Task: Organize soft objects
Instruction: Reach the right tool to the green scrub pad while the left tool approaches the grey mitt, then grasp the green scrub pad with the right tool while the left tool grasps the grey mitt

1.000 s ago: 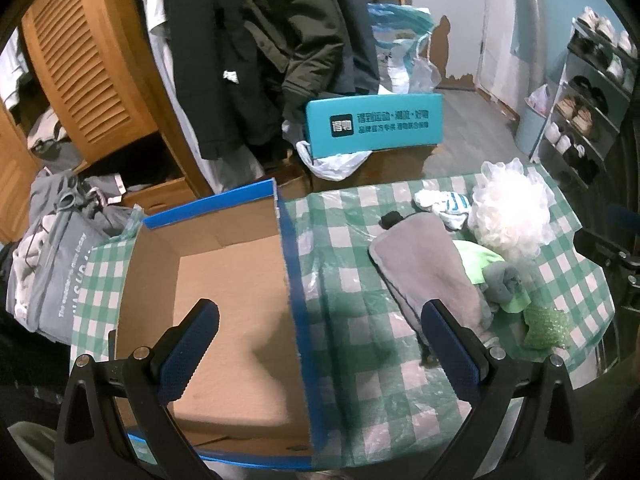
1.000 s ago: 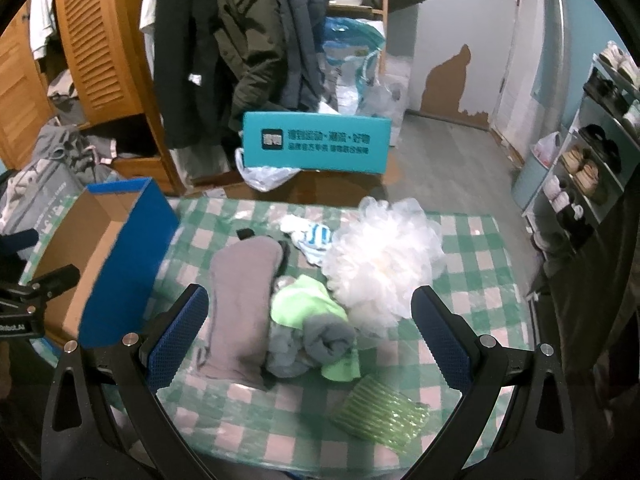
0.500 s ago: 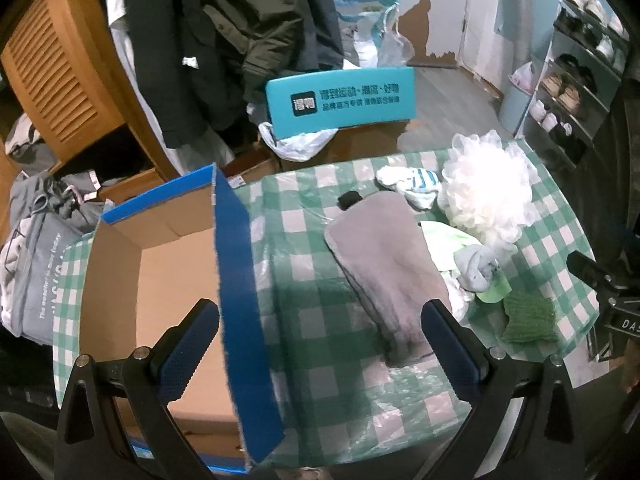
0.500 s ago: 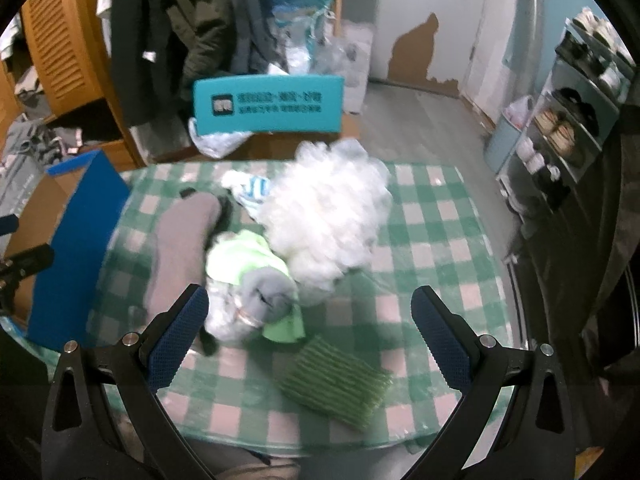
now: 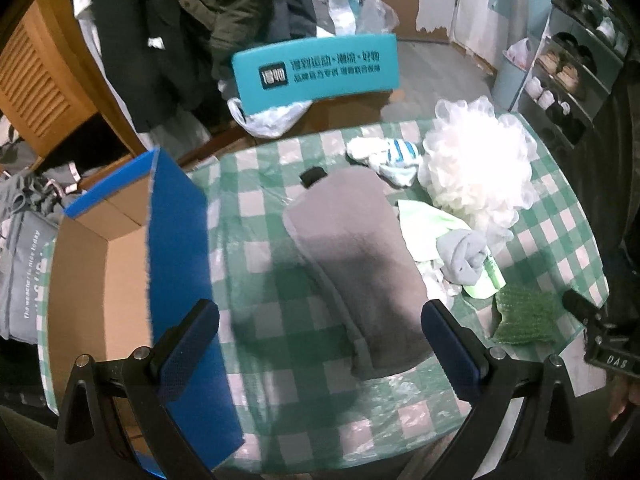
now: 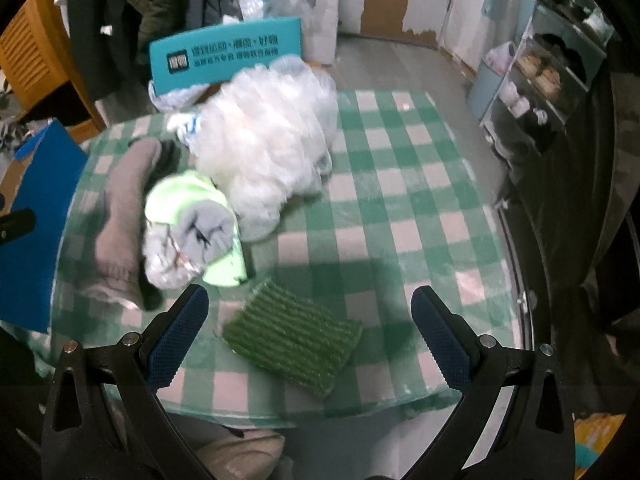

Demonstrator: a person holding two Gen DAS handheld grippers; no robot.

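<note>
Both tongs gape wide, holding nothing. The right tongs have dropped closer over the green knit pad; the left tongs have slid from the box toward the grey cloth. Farther back, the white pouf rests on the bench.

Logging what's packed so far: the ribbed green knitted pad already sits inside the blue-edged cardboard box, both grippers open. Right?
Not quite. The ribbed green knitted pad lies on the checked tablecloth, as the right wrist view shows; the blue-edged cardboard box is empty. Both grippers are open.
</note>
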